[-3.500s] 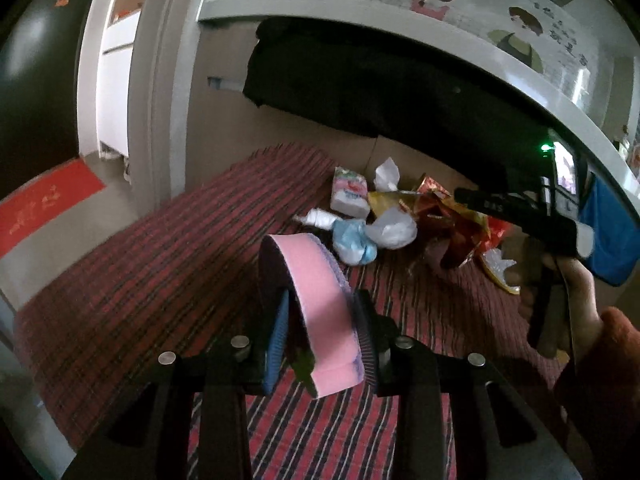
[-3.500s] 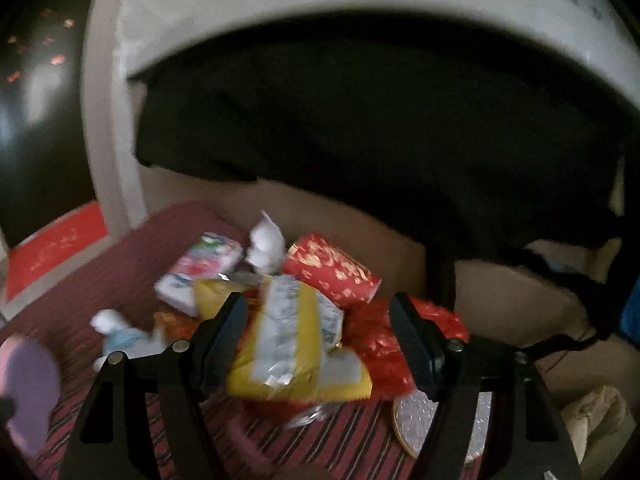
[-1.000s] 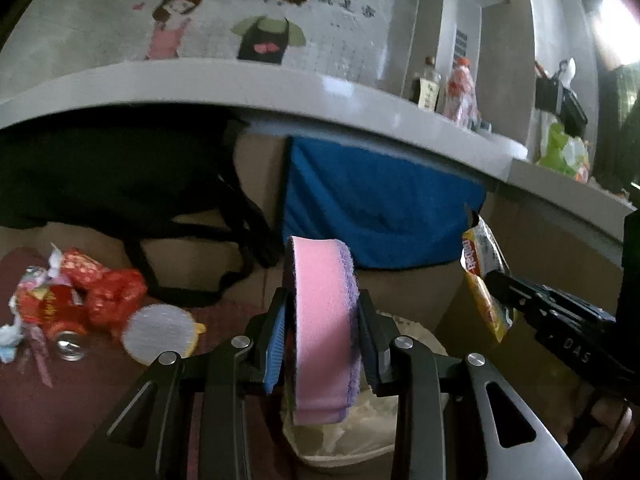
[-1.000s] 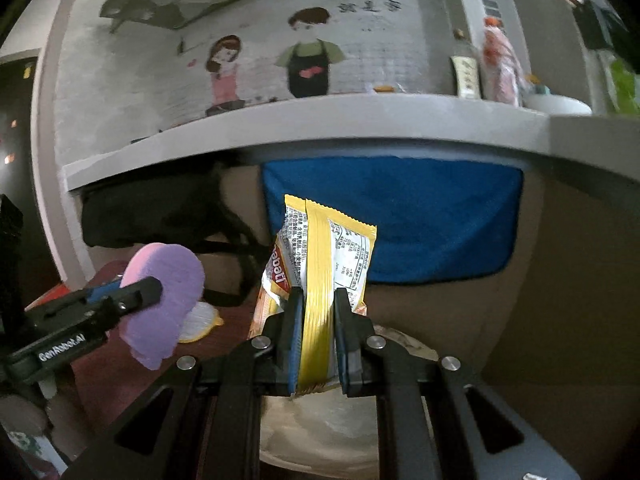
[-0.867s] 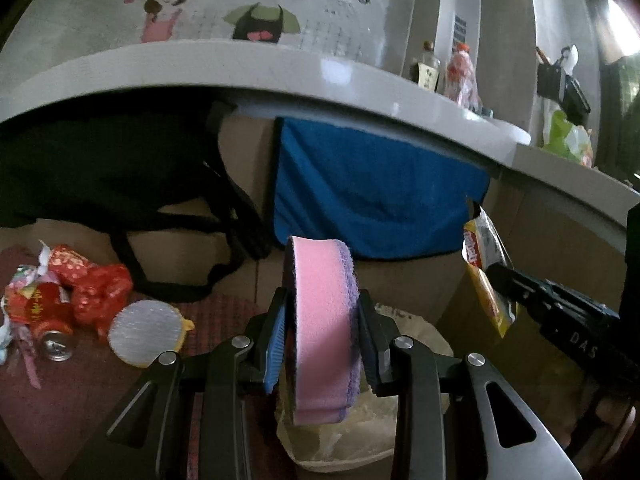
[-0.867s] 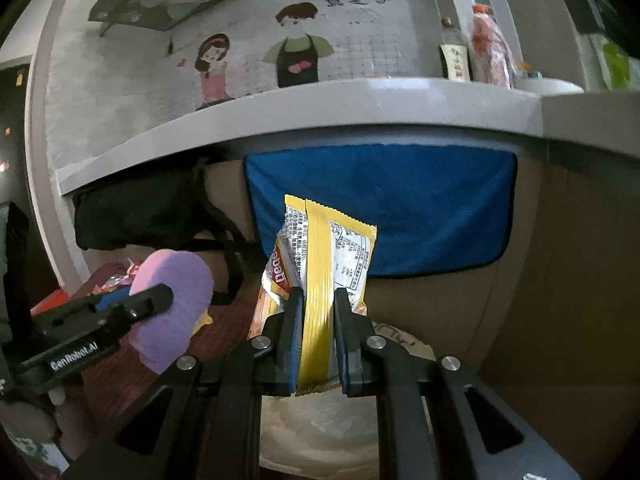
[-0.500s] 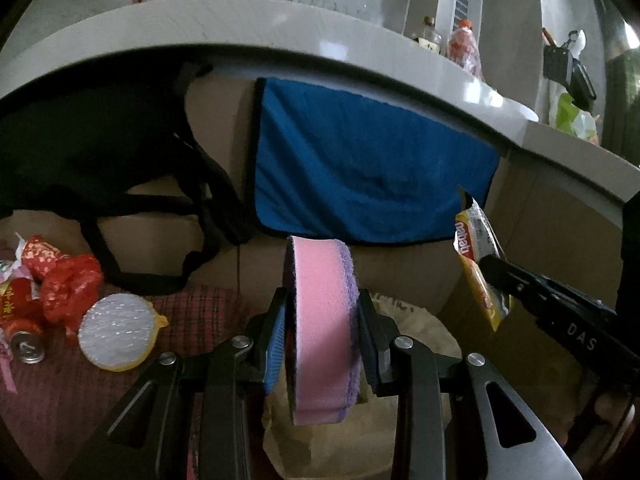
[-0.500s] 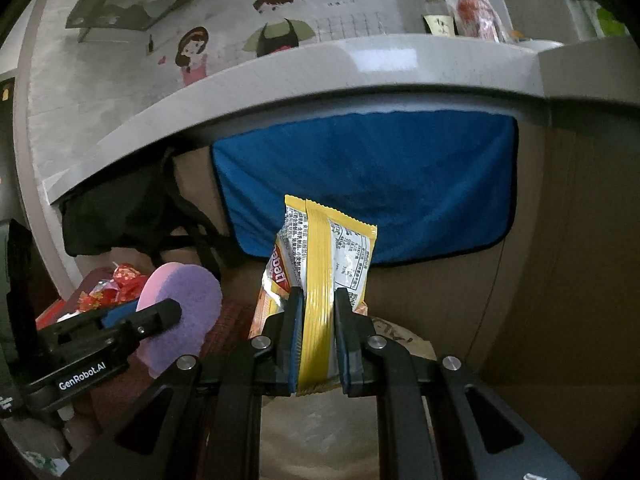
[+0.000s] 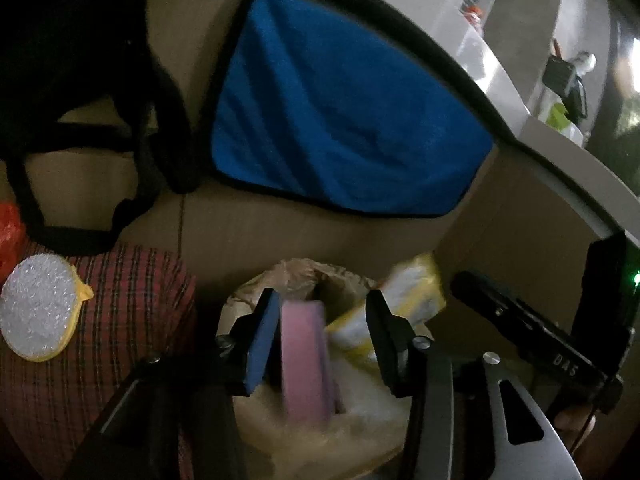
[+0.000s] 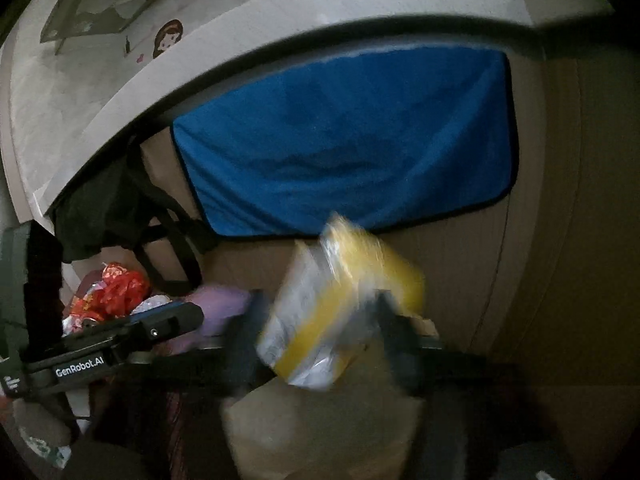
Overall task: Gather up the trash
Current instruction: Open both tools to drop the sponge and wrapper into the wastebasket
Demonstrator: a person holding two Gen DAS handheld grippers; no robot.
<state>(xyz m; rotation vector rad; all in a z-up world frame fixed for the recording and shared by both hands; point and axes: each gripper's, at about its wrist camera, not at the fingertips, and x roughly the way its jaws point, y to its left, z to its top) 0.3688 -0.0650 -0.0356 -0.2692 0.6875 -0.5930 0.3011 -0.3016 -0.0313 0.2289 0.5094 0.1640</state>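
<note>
Jaws wide apart on the left gripper (image 9: 320,298), gripping nothing. Between them, a pink sponge (image 9: 304,360), loose, just beside the blue pad on the left, blurry, right over the open mouth of the trash bag (image 9: 288,272).

Jaws spread apart on the right gripper (image 10: 320,300) too, blurry. Between them, a yellow snack packet (image 10: 332,312), tilted and loose, above the same bag. Seen from the left camera, lies at the bag's mouth, behind the sponge.

Inside the bag, cannot tell what else; too dark.

Beside the bag, a red checked cloth (image 9: 132,320) with a round scrubber (image 9: 38,306) on it. Farther left, a heap of red wrappers (image 10: 116,288). Behind, a blue towel (image 9: 340,112) hanging down.

Writing: "DAS" on the right gripper's side, "GenRobot.AI" on the left gripper's side. Words on the packet too blurry to read.
</note>
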